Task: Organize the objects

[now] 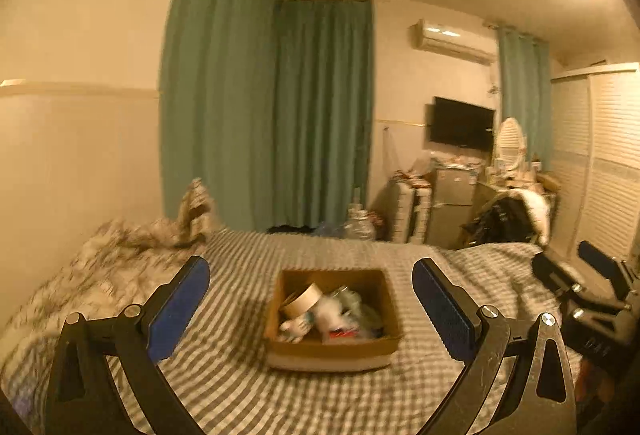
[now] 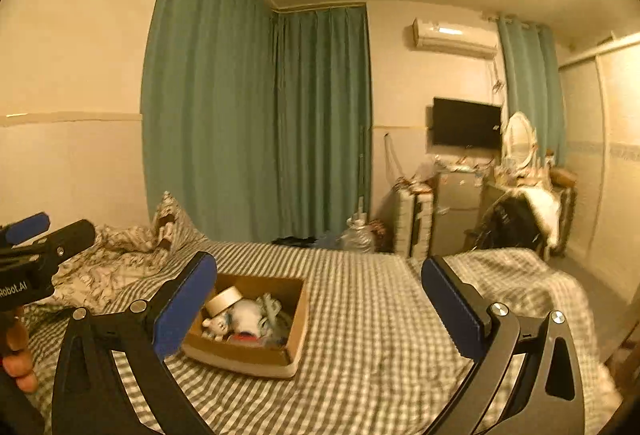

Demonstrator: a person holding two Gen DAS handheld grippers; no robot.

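Observation:
An open cardboard box (image 1: 335, 351) sits on the checked bedspread (image 1: 240, 375). In it lie a roll of tape (image 1: 302, 301), a small white figurine (image 1: 296, 327), a white soft thing (image 1: 332, 311) and other small items. My left gripper (image 1: 311, 309) is open and empty, held above the bed, with the box straight ahead between its fingers. My right gripper (image 2: 319, 309) is open and empty, to the right of the box (image 2: 256, 355), whose near left corner is hidden behind its left finger (image 2: 186, 305). Each gripper shows at the edge of the other's view.
A crumpled patterned quilt (image 2: 128, 255) lies at the bed's far left by the wall. Green curtains (image 1: 264, 107) hang behind the bed. Beyond the foot stand a small fridge (image 1: 452, 203), a cluttered dresser (image 1: 516, 179), a TV (image 1: 462, 125) and white wardrobe doors (image 1: 600, 163).

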